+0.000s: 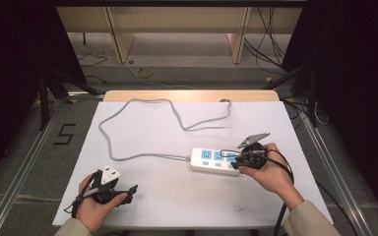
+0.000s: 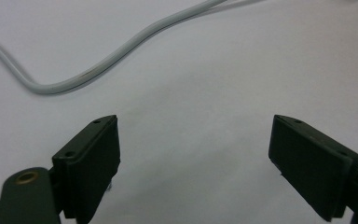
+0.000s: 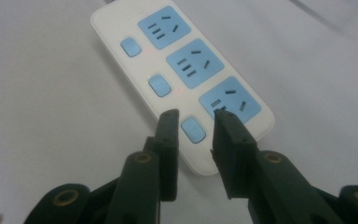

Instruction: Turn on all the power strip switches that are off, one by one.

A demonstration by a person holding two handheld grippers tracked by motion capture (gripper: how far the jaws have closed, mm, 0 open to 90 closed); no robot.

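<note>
Black jaws of the right gripper (image 3: 193,123) were parted over the white three-socket power strip (image 3: 182,79), whose long axis ran toward eleven o'clock; nothing was clamped.

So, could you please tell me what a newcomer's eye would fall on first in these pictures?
The white power strip with three blue sockets, right of centre on the white table, stands out first. The right gripper hangs over its near end, jaws slightly apart above the last blue switch, nothing between them. The strip's grey cable loops to the far edge, and the left gripper sits wide open at the near left.
</note>
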